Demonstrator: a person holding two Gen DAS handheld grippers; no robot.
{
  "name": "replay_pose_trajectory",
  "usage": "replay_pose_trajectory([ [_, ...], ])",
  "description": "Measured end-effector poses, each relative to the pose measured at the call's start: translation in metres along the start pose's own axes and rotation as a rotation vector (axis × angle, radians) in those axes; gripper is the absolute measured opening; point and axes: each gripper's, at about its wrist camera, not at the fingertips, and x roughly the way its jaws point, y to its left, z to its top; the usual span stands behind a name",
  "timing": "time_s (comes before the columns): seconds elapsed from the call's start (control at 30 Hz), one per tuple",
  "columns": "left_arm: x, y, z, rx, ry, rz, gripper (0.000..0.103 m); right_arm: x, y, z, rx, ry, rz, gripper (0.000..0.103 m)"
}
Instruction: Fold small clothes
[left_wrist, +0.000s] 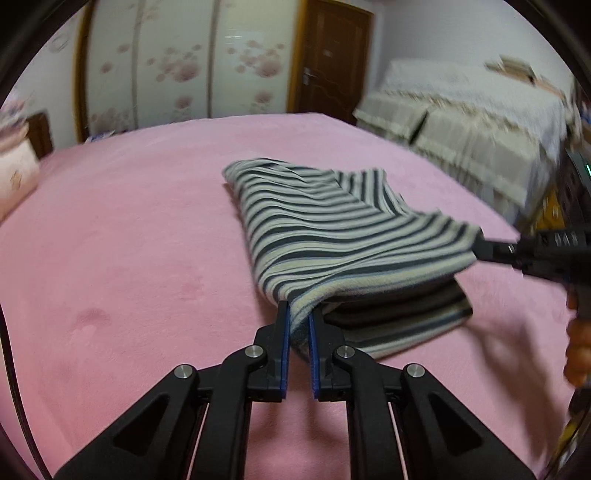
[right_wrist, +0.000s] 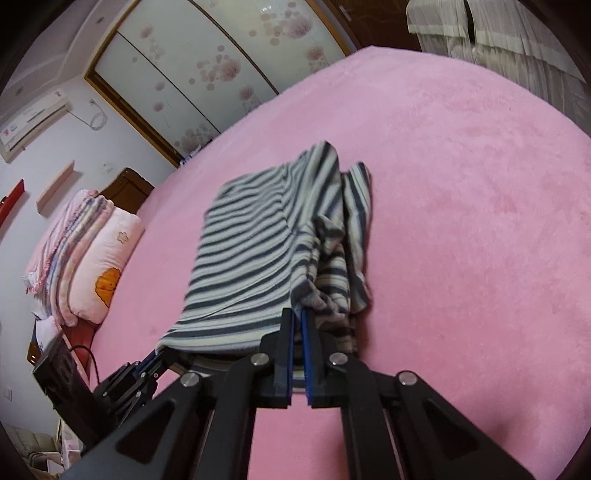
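Observation:
A small garment (left_wrist: 332, 229) with dark and cream stripes lies on the pink bed cover (left_wrist: 129, 240), its near edge lifted over a lower folded layer. My left gripper (left_wrist: 298, 314) is shut on the near left corner of that edge. My right gripper (left_wrist: 484, 247) comes in from the right and is shut on the other corner. In the right wrist view the garment (right_wrist: 251, 251) stretches ahead, my right gripper (right_wrist: 297, 314) is shut on its bunched corner, and the left gripper (right_wrist: 155, 358) holds the corner at lower left.
Pink pillows and folded bedding (right_wrist: 85, 251) lie at the bed's left end. A covered sofa (left_wrist: 469, 122), a floral wardrobe (left_wrist: 177, 62) and a wooden door (left_wrist: 328, 55) stand beyond the bed. A hand (left_wrist: 578, 343) shows at the right edge.

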Motion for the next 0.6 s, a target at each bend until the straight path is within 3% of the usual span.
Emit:
replay_pose_trajectory([
  [0.27, 0.011, 0.035, -0.022, -0.207, 0.067, -0.051, 0.007, 0.001, 0.007, -0.039, 0.06, 0.006, -0.024, 0.001],
  [0.47, 0.019, 0.04, -0.028, -0.214, 0.098, -0.076, 0.009, 0.021, -0.01, -0.061, 0.11, 0.101, -0.086, 0.001],
  [0.6, 0.019, 0.036, -0.027, -0.2, 0.094, -0.073, 0.009, 0.005, -0.008, -0.051, 0.09, 0.056, -0.079, 0.007],
])
